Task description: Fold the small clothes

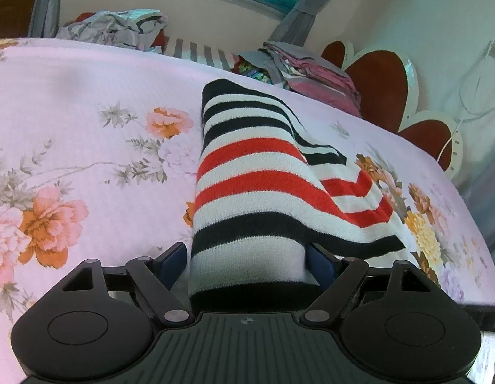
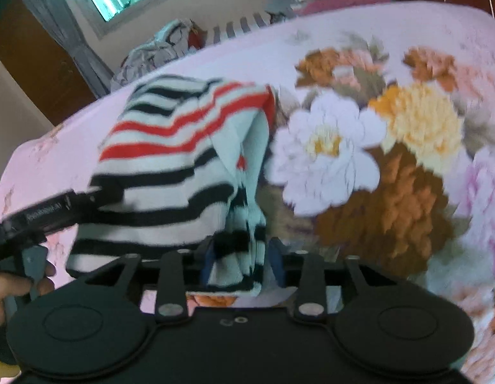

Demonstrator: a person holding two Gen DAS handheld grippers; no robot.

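A small knit garment [image 1: 247, 192] with white, black and red stripes hangs between both grippers above the pink floral bedsheet [image 1: 87, 112]. My left gripper [image 1: 247, 265] is shut on its near edge, blue pads on either side of the bunched cloth. In the right wrist view my right gripper [image 2: 241, 259] is shut on another bunched edge of the same garment [image 2: 170, 166]. The left gripper's body [image 2: 45, 214] shows at the left there, with the person's hand below it. That view is blurred.
Piles of clothes lie at the bed's far side: a grey crumpled heap [image 1: 119, 27] and a pink and grey stack [image 1: 311, 70]. A red and white headboard [image 1: 381, 89] stands at the right. A window and grey curtains are behind.
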